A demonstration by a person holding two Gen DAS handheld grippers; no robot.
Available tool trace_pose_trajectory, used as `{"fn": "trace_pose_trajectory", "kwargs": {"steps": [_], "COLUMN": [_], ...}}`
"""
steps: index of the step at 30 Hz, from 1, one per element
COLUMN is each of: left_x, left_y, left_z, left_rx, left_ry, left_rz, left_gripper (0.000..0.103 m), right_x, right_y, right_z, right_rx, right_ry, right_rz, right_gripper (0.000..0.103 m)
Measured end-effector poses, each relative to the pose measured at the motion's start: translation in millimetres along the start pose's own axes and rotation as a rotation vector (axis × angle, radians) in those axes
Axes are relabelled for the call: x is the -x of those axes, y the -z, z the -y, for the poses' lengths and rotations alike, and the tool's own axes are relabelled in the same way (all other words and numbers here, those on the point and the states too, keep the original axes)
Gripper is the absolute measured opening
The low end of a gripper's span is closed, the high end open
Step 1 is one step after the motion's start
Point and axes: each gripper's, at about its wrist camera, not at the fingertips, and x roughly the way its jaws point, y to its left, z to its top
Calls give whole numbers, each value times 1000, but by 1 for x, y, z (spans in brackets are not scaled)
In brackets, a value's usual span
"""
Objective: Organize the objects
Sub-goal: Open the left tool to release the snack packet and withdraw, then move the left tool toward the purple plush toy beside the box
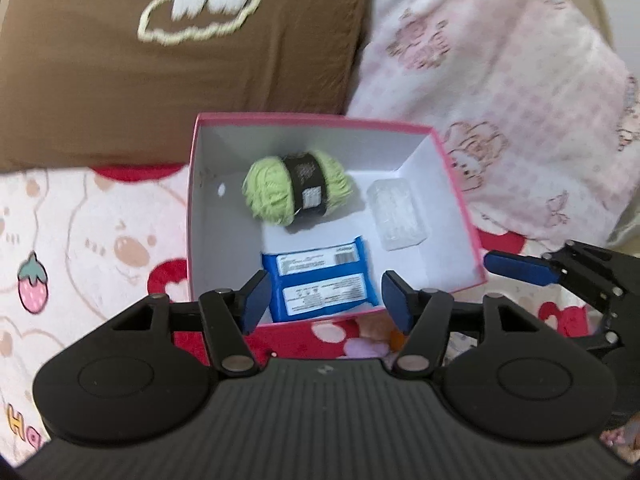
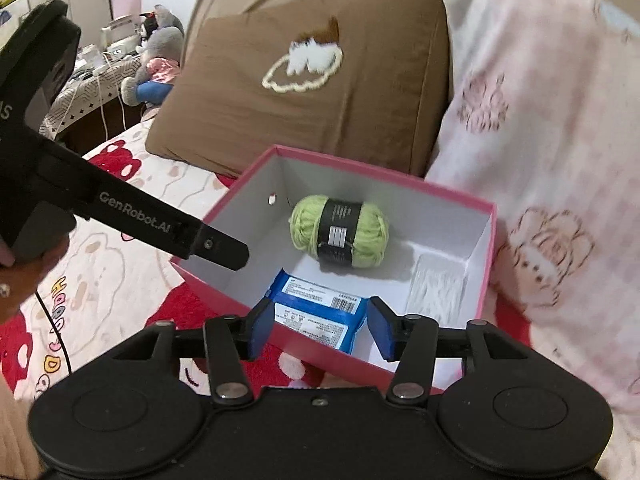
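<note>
Pink cardboard forms the outside of the open box that sits on a bed, on a blanket printed with cartoon animals and red patches; inside, the box is white. Three things lie on the floor of the box. The green yarn ball, with a black paper band around its middle, lies toward the far wall of the box. The blue packet, showing white labels and a barcode, lies flat against the near wall of the box. The clear plastic case rests in the right part of the box, beside the yarn and apart from the packet. Behind the box a brown pillow with a stitched cloud shape leans on the left, and a pale pink printed quilt is bunched on the right. The left claw is above the near edge of the box, its blue pads spread apart with nothing pressed between them. The right claw is also over the near edge of the box, also spread apart and empty; from its view the packet only appears between the pads, lying lower in the box.
</note>
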Motion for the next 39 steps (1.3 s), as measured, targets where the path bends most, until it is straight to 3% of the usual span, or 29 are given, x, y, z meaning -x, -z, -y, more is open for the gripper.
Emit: {"fn": "trace_pose_trajectory", "kwargs": {"steps": [8,17,23,28,39], "left_x": [48,71,64,52,32], "left_y": [7,22,39,57,81], "left_z": [33,56,59,66,62], "left_rx": [-98,-153,-132,-176,-204], "left_ry": [24,38,135,136,140], "left_rz": [79,74,2,-18,-57], "left_gripper": [64,67,70,73,82], "right_x": [34,69,88,94,91], "right_y": [-1,8,27,44,69], "right_z": [2,-8,-13,-14,-24], "right_rx": [4,37,65,72,57], "right_ry": [12,10,7,5,-21], "right_rz": [27,48,57,57,47], "right_gripper": [67,73,79,89,90]}}
